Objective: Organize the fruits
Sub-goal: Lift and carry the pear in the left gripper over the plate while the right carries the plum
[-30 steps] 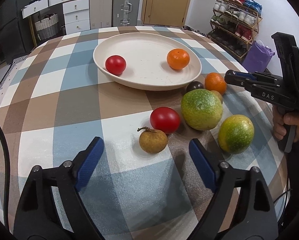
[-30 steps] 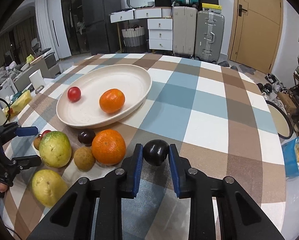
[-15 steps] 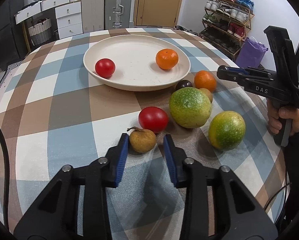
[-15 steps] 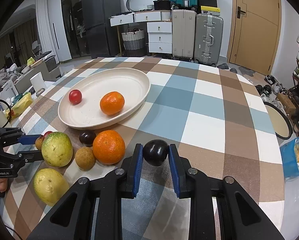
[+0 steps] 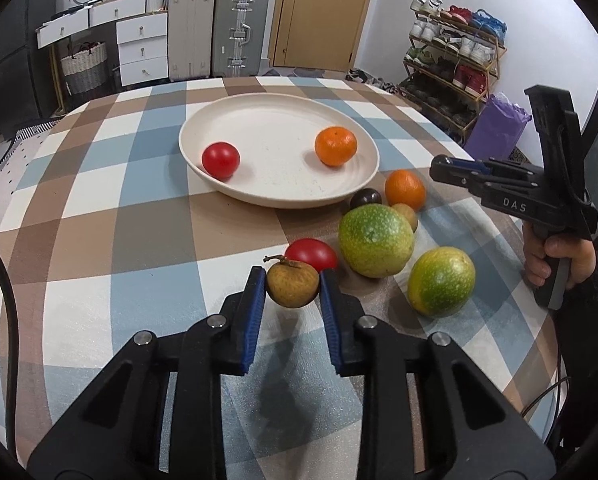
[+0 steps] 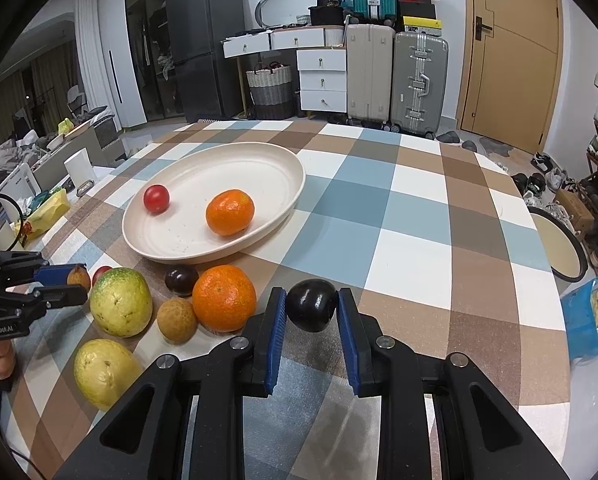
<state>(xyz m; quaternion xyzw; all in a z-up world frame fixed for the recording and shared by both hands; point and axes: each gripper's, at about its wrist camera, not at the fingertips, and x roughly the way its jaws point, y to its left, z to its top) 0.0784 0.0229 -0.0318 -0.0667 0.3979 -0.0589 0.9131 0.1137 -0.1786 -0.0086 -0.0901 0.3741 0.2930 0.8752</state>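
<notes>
Both tongs grip 1 fruit each, presumably bound for the plate (image 5: 235,194) at 12 o'clock: left gripper (image 5: 293,294) pinches the longan (image 5: 293,286), right gripper (image 6: 311,312) the dark plum (image 6: 311,310) (both apparently lifted).

Home: suitcases (image 6: 395,76), fridge (image 6: 203,48), shoe rack (image 5: 451,52), drawers (image 5: 141,52).

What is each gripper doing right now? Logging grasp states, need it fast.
Left gripper: closed on the brown longan.
Right gripper: closed on the dark plum.
</notes>
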